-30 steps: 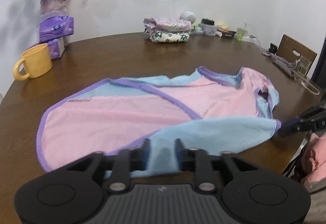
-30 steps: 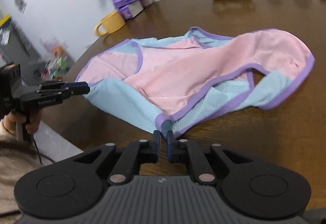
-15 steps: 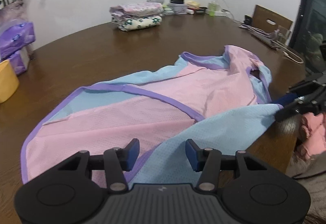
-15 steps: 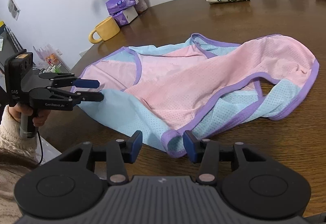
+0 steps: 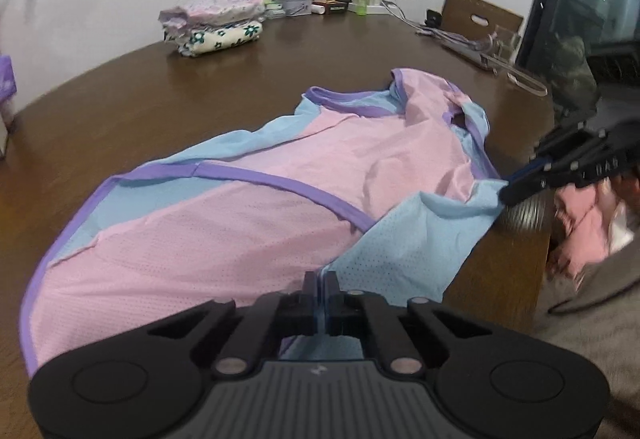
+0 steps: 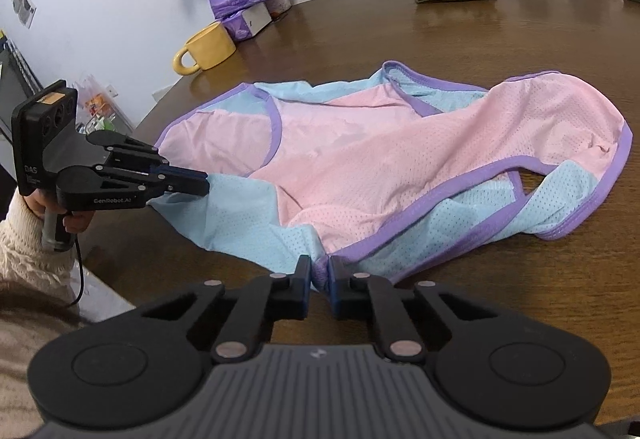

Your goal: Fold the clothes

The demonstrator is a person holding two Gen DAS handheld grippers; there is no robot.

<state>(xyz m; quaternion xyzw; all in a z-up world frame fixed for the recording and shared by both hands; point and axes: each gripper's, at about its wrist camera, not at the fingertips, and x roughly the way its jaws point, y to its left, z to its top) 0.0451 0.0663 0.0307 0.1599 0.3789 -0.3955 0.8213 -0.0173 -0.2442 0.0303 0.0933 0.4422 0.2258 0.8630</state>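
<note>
Both tongs (image 5: 321, 285) (image 6: 319, 273) pinching garment (image 6: 380, 159) edge, grip partly hidden

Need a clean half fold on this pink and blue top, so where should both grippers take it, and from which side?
Grip the top along its near blue hem, from the table's near edge. That hem lies flat and reachable; the left gripper and right gripper are shut on it, ready to carry it towards the far purple trim.
</note>
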